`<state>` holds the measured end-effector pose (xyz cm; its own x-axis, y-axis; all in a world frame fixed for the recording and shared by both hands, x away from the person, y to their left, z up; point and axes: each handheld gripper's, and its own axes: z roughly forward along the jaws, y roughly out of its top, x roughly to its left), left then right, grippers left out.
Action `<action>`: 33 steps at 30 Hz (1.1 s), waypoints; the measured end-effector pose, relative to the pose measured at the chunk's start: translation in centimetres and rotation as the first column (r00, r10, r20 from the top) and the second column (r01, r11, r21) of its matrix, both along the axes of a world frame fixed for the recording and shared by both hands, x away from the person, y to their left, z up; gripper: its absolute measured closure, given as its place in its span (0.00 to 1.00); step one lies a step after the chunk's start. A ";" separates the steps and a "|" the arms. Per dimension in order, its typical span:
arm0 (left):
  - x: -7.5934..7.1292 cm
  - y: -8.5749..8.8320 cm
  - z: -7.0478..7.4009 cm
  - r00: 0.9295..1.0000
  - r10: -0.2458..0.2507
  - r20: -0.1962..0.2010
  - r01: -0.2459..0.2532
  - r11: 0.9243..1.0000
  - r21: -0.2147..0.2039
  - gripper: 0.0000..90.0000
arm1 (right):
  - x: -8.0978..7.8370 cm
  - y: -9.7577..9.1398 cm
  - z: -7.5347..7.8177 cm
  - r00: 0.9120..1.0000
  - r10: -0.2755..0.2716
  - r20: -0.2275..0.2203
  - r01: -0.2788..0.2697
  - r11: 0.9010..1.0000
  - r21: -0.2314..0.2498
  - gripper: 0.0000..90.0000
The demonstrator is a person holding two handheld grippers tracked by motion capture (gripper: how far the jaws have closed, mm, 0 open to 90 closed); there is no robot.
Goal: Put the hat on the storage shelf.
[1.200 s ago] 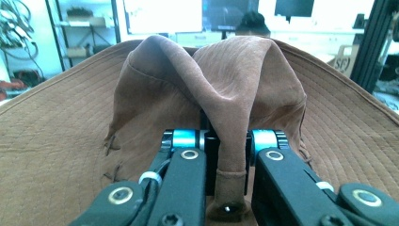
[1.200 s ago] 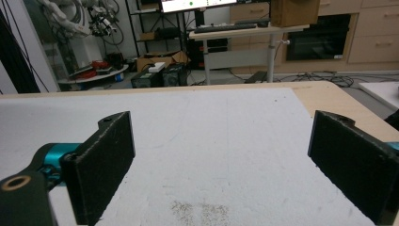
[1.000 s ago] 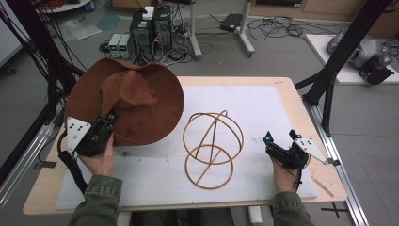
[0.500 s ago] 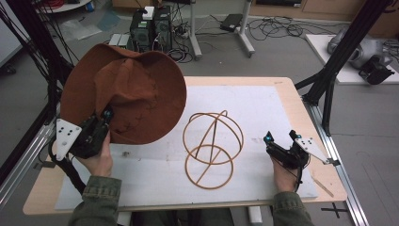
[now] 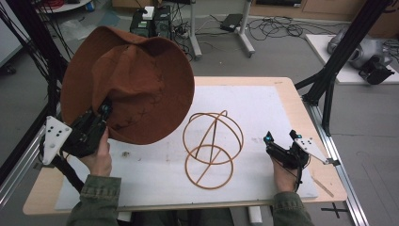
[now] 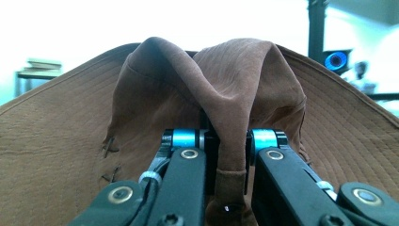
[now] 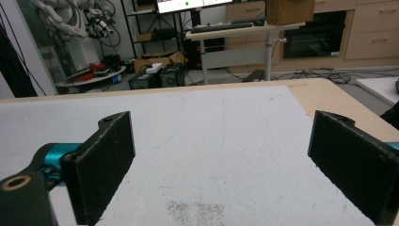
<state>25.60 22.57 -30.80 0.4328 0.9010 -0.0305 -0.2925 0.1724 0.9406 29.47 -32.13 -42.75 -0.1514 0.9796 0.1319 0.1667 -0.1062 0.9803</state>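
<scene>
My left gripper [image 5: 96, 123] has its jaws pinching the brown hat [image 5: 129, 82] by a fold of the crown. In the left gripper view that fold [image 6: 230, 141] runs down between the two black jaws, pressed on both sides, with the brim spreading wide behind it. The hat is off the tabletop [image 5: 282, 89], held up and tilted over the left part of the white mat [image 5: 263, 113], brim facing the high camera, crown side toward my hand. I see cross stitches on the hat [image 5: 141, 115] near the grip. My left hand [image 5: 99, 155] sits below the hat's lower edge.

The wire stand [image 5: 211, 146], a light brown ring base with hoops rising into a globe shape, stands on the mat near the middle, just right of the hat. In the high view the hat's brim edge overlaps the stand's upper left hoop; I can't tell if they touch.

My right gripper [image 5: 281, 139] rests low at the right end of the mat, well apart from the stand. Its jaws are spread wide with nothing between them; the right gripper view shows bare white mat [image 7: 221, 141] between the two black pads [image 7: 106, 160] and a small speckled smudge [image 7: 195, 209] on the mat close in front.
</scene>
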 end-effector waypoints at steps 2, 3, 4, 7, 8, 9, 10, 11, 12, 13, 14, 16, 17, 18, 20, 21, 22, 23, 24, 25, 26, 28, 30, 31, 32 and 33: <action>0.0 0.0 0.3 0.999 -0.039 0.009 0.039 0.999 -0.016 0.97 | 0.0 0.0 0.0 1.000 0.001 -0.001 -0.001 1.000 0.000 0.08; 0.0 0.0 0.3 0.999 -0.039 0.009 0.039 0.999 -0.016 0.97 | 0.0 0.0 0.0 1.000 0.002 0.000 -0.002 1.000 0.002 0.08; -0.1 -0.1 0.6 0.997 -0.072 0.019 0.072 0.997 -0.023 0.97 | 0.0 0.0 0.0 1.000 0.001 -0.003 -0.001 1.000 0.004 0.08; -0.1 -0.1 1.1 0.993 -0.117 0.025 0.118 0.993 -0.017 0.97 | 0.0 0.0 0.0 1.000 0.002 -0.002 -0.002 1.000 0.007 0.08; -0.1 -0.2 1.2 0.991 -0.132 0.027 0.132 0.991 -0.017 0.97 | 0.0 0.0 0.0 1.000 0.004 0.000 -0.004 1.000 0.005 0.08; -0.1 -0.2 1.3 0.988 -0.152 0.029 0.152 0.988 -0.009 0.97 | 0.0 0.0 0.0 1.000 0.009 0.002 -0.009 1.000 0.003 0.08; 0.0 -0.2 1.5 0.985 -0.172 0.033 0.172 0.985 -0.013 0.97 | 0.0 0.0 0.0 1.000 0.008 0.002 -0.008 1.000 0.003 0.08; 0.0 -0.2 1.6 0.980 -0.194 0.037 0.195 0.981 -0.011 0.97 | 0.0 0.1 0.0 1.000 0.009 0.000 -0.009 1.000 0.005 0.08; 0.1 -0.2 1.7 0.975 -0.220 0.042 0.221 0.975 -0.015 0.97 | 0.0 0.1 0.0 1.000 0.011 0.000 -0.011 1.000 0.008 0.08; 0.2 -0.2 1.7 0.970 -0.240 0.042 0.241 0.970 -0.009 0.97 | 0.0 0.1 0.0 1.000 0.010 0.002 -0.010 1.000 0.010 0.08; 0.3 -0.2 1.8 0.963 -0.264 0.042 0.265 0.964 -0.011 0.97 | 0.0 0.1 0.0 1.000 0.009 0.001 -0.009 1.000 0.009 0.08; 0.4 -0.3 1.9 0.953 -0.300 0.044 0.301 0.953 -0.014 0.97 | 0.0 0.1 0.0 1.000 0.012 -0.001 -0.012 1.000 0.011 0.08; 0.4 -0.3 1.9 0.953 -0.300 0.044 0.301 0.953 -0.014 0.97 | 0.0 0.1 0.0 1.000 0.012 -0.001 -0.012 1.000 0.011 0.08; 0.5 -0.4 2.0 0.943 -0.330 0.050 0.331 0.943 -0.020 0.97 | 0.0 0.1 0.0 1.000 0.015 0.000 -0.015 1.000 0.012 0.08; 0.6 -0.4 2.0 0.932 -0.359 0.054 0.361 0.932 -0.028 0.97 | 0.0 0.1 0.0 1.000 0.017 0.000 -0.017 1.000 0.007 0.08; 0.6 -0.4 2.0 0.932 -0.359 0.054 0.361 0.932 -0.028 0.97 | 0.0 0.1 0.0 1.000 0.017 0.000 -0.017 1.000 0.007 0.08; 0.7 -0.4 2.1 0.921 -0.385 0.057 0.388 0.921 -0.036 0.97 | 0.1 0.1 0.0 1.000 0.019 0.001 -0.019 1.000 0.008 0.08; 0.7 -0.4 2.1 0.921 -0.385 0.057 0.388 0.921 -0.036 0.97 | 0.1 0.1 0.0 1.000 0.019 0.001 -0.019 1.000 0.008 0.08; 0.9 -0.5 2.2 0.912 -0.406 0.058 0.408 0.912 -0.037 0.97 | 0.1 0.1 0.0 1.000 0.019 0.002 -0.019 1.000 0.007 0.08; 0.9 -0.6 2.2 0.906 -0.418 0.060 0.421 0.906 -0.042 0.97 | 0.1 0.1 0.0 1.000 0.020 -0.001 -0.020 1.000 0.008 0.08; 1.0 -0.7 2.3 0.903 -0.426 0.060 0.429 0.903 -0.038 0.97 | 0.1 0.1 0.0 1.000 0.020 -0.001 -0.020 1.000 0.012 0.08; 1.1 -0.8 2.3 0.899 -0.434 0.061 0.436 0.899 -0.039 0.97 | 0.1 0.1 0.0 1.000 0.021 0.000 -0.021 1.000 0.008 0.08; 1.4 -1.1 2.5 0.880 -0.471 0.056 0.474 0.880 -0.033 0.97 | 0.0 0.1 0.0 1.000 0.022 -0.001 -0.022 1.000 0.011 0.08; 1.5 -1.3 2.6 0.875 -0.482 0.052 0.484 0.875 -0.032 0.97 | 0.1 0.1 0.0 1.000 0.022 0.000 -0.022 1.000 0.008 0.08; 1.5 -1.5 2.6 0.870 -0.491 0.049 0.492 0.870 -0.026 0.97 | 0.1 0.1 0.0 1.000 0.023 0.002 -0.023 1.000 0.008 0.08; 1.6 -1.6 2.7 0.866 -0.499 0.043 0.500 0.866 -0.020 0.97 | 0.1 0.1 0.0 1.000 0.024 0.000 -0.024 1.000 0.005 0.08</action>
<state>27.20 20.93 -28.11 0.8258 0.5632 -0.0294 -0.1932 0.3315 0.9235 29.53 -32.04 -42.76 -0.1747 0.9751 0.1368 0.1692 -0.1072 0.9797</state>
